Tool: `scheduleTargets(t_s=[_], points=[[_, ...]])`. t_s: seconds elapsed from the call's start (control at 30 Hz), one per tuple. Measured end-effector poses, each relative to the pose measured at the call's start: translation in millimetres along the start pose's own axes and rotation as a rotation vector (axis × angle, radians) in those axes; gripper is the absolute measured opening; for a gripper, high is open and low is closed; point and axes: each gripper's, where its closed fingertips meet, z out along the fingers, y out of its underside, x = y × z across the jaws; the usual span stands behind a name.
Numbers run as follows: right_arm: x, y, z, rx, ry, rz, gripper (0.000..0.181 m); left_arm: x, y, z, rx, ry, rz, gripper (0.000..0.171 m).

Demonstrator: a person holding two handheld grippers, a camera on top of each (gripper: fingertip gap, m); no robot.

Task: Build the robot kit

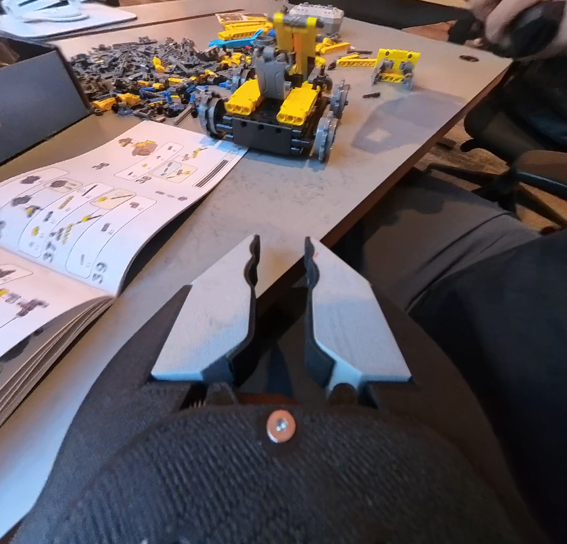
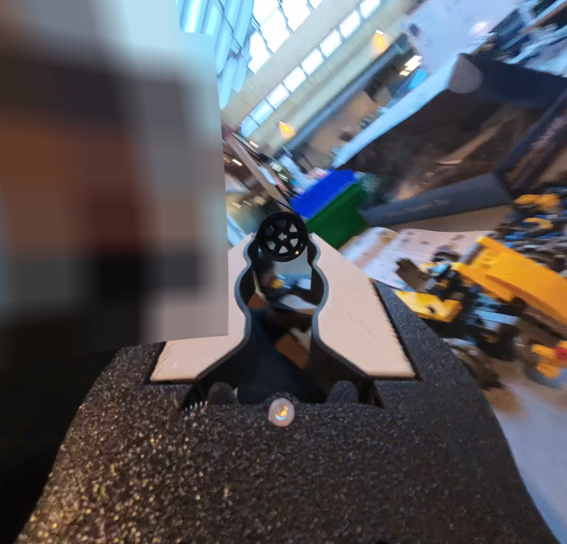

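My left gripper (image 1: 281,246) is open and empty, low over the near edge of the grey table (image 1: 276,197). Beyond it stands a partly built yellow, grey and black brick vehicle (image 1: 273,105) with grey toothed wheels. My right gripper (image 2: 281,240) is shut on a small black spoked wheel (image 2: 281,237), held at the fingertips and raised in the air, tilted. The yellow vehicle (image 2: 491,283) shows blurred at the right of the right wrist view. A hand on the other gripper (image 1: 515,10) shows at the top right of the left wrist view.
An open instruction booklet (image 1: 92,222) lies at the left. A heap of loose dark, yellow and blue pieces (image 1: 147,75) lies behind it. A small yellow sub-assembly (image 1: 395,65) stands right of the vehicle. A person's dark trouser leg (image 1: 460,283) and an office chair (image 1: 521,148) are off the table's right edge.
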Motion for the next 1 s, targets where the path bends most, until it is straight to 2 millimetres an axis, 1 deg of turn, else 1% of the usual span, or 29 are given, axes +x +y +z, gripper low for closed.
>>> scheduleTargets(t_s=[0.03, 0.1, 0.17, 0.23, 0.3, 0.33, 0.37, 0.43, 0.5, 0.53, 0.6, 0.63, 0.7, 0.73, 0.8, 0.87, 0.93, 1.0], points=[[7, 10, 7, -0.054, 0.086, -0.092, 0.032, 7, -4, 4, 0.001, 0.028, 0.001, 0.029], [25, 30, 16, -0.199, 0.288, -0.347, 0.031, 27, -17, 11, 0.005, 0.096, 0.056, 0.031], [37, 45, 22, -0.350, 0.455, -0.635, 0.031, 41, -38, 17, 0.040, 0.141, 0.128, 0.031], [48, 57, 24, -0.513, 0.613, -0.946, 0.031, 52, -60, 21, 0.065, 0.200, 0.153, 0.030], [53, 68, 26, -0.667, 0.700, -1.214, 0.031, 56, -79, 30, 0.063, 0.266, 0.077, 0.032], [53, 73, 28, -0.718, 0.716, -1.314, 0.031, 61, -88, 34, 0.050, 0.323, 0.006, 0.038], [52, 79, 30, -0.756, 0.714, -1.387, 0.031, 65, -97, 39, 0.041, 0.382, -0.069, 0.044], [49, 89, 34, -0.802, 0.691, -1.479, 0.031, 72, -113, 49, 0.032, 0.479, -0.194, 0.048], [46, 96, 35, -0.828, 0.679, -1.542, 0.031, 79, -117, 59, -0.007, 0.543, -0.254, 0.053], [45, 97, 36, -0.836, 0.682, -1.572, 0.031, 84, -117, 61, -0.017, 0.581, -0.263, 0.048], [43, 102, 37, -0.838, 0.678, -1.613, 0.031, 90, -116, 64, -0.030, 0.614, -0.281, 0.031], [41, 104, 38, -0.822, 0.672, -1.625, 0.031, 88, -114, 67, -0.030, 0.597, -0.287, 0.022], [41, 109, 39, -0.804, 0.656, -1.617, 0.031, 87, -110, 66, -0.018, 0.604, -0.271, 0.020], [42, 113, 38, -0.795, 0.636, -1.580, 0.031, 86, -107, 65, -0.017, 0.608, -0.252, 0.020], [38, 121, 38, -0.735, 0.559, -1.424, 0.030, 88, -104, 57, 0.040, 0.658, -0.162, 0.020], [31, 123, 36, -0.664, 0.470, -1.220, 0.031, 89, -99, 49, 0.103, 0.706, -0.050, 0.020], [22, 133, 35, -0.642, 0.338, -0.986, 0.030, 91, -97, 42, 0.161, 0.738, 0.039, 0.020], [20, 139, 37, -0.617, 0.260, -0.782, 0.041, 93, -95, 38, 0.218, 0.738, 0.145, 0.020]])
